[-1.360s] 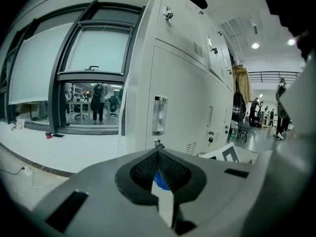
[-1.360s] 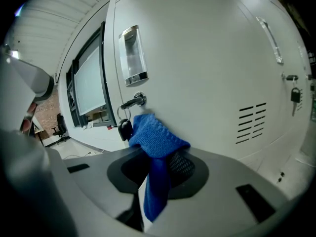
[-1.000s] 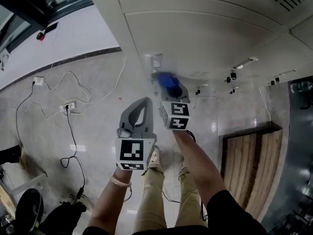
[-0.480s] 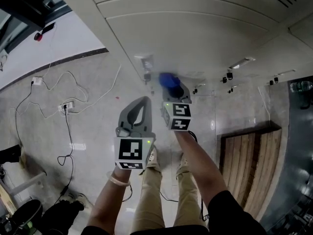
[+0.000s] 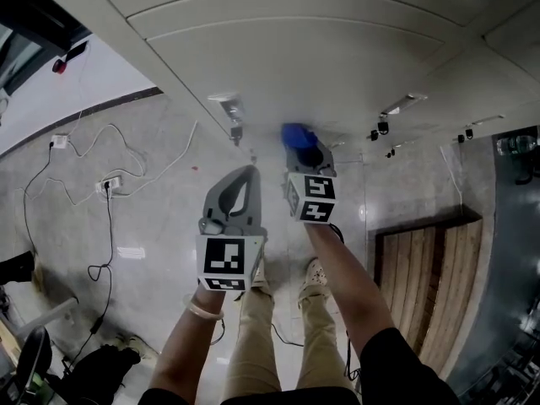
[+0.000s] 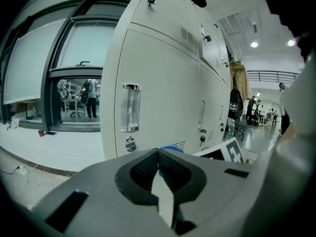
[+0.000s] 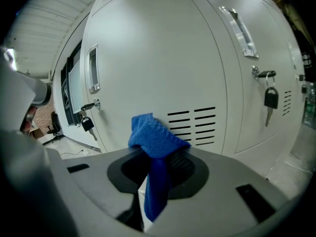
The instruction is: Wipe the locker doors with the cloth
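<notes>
The right gripper has its jaws clamped on the blue cloth. The cloth bunches above the jaws and one end hangs down between them, right in front of the pale locker door and just at 9 o'clock of its vent slots. In the head view the cloth sits at the door's lower edge. The left gripper hangs at 8 o'clock of the right gripper, off the door, with its jaws pressed together on nothing.
</notes>
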Tool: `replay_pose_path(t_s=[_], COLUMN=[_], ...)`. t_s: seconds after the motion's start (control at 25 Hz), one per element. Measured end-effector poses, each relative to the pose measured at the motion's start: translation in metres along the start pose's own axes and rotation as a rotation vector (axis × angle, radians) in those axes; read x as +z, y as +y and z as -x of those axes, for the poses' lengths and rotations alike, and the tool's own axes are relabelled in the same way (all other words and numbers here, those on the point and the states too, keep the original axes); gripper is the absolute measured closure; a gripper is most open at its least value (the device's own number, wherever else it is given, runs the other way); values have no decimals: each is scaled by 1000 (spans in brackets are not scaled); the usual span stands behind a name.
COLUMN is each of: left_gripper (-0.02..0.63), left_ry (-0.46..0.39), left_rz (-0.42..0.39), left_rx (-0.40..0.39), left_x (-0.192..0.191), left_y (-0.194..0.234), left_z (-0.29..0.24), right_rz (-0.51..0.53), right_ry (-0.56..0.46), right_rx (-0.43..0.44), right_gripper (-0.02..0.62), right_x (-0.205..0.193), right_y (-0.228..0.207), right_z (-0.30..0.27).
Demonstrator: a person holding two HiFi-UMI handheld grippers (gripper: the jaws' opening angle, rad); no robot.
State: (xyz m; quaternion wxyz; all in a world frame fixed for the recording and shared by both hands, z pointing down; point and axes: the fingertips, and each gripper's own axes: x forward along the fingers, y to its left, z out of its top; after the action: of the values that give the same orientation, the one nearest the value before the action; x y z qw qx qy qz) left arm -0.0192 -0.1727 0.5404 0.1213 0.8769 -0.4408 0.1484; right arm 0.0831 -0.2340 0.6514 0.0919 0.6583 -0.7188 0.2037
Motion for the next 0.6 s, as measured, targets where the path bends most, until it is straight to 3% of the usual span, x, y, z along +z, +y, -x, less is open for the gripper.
replay_pose_path(t_s=[0.6], left_gripper=[600], left_ry=[6], left_rz=[-13], left_rx=[-26], left_x=[4], left_y=[-39], left_z=[-19], right_rz=[-12], right_ry=[-2], right_rx=[-31], right_gripper=[512], right_x=[2], right_y=[-49], right_z=[12])
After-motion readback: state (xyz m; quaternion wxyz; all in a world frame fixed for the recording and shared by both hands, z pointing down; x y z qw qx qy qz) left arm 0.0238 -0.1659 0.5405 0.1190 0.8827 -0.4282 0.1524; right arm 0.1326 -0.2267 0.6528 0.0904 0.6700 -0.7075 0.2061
